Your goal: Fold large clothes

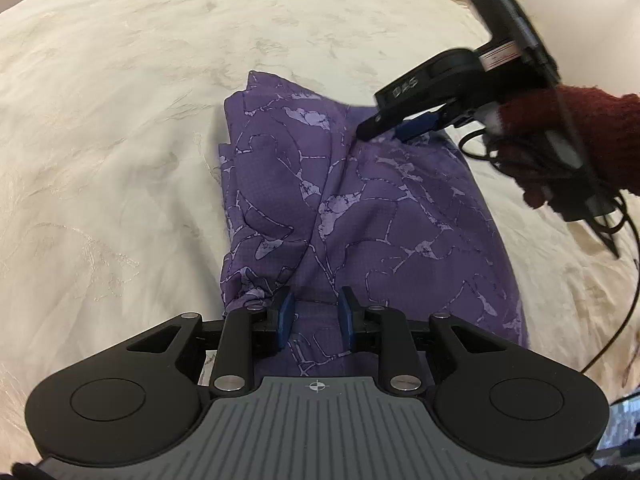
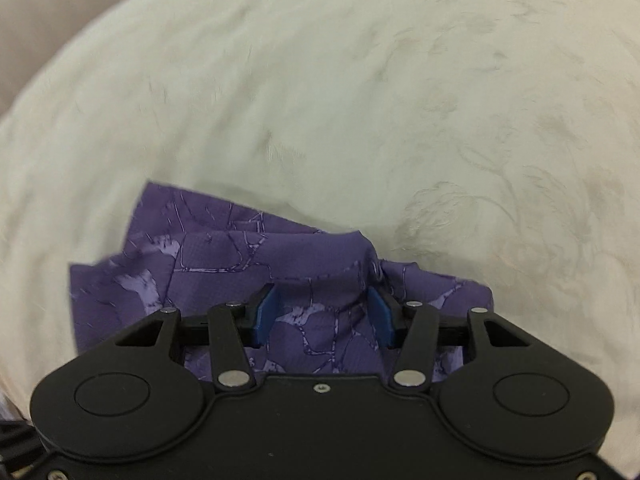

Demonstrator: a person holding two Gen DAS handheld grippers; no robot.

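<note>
surface: cream bedspread (image 1: pixel 120 140) with faint embroidered floral pattern, filled both views
garment: purple cloth (image 1: pixel 360 208) with pale marbled print, lay on the bedspread, bunched into a rough long strip with folds and ridges; a raised fold ran down its middle in the left view
left gripper (image 1: pixel 316 312): pointed down over the near end of the cloth, blue pads (image 1: pixel 285 316) set a narrow gap apart; cloth showed in the gap, but pads did not visibly press it, so no grip I could confirm
right gripper (image 2: pixel 322 308): pointed down over the far end of the cloth, jaws about half open; a hump of cloth stood between the blue pads, pads clear of it on both sides
right gripper, left view (image 1: pixel 384 126): tips touched or sat just above the cloth's far edge; contact couldn't be told apart
hand: right hand (image 1: pixel 560 148) in a dark red knit glove, wrapped on the gripper handle, black cable (image 1: pixel 624 280) trailing from it over the bedspread
blur: right view smeared, print detail soft there
cloth edge: far corners (image 2: pixel 160 200) splayed flat on the bedspread beyond the right gripper
</note>
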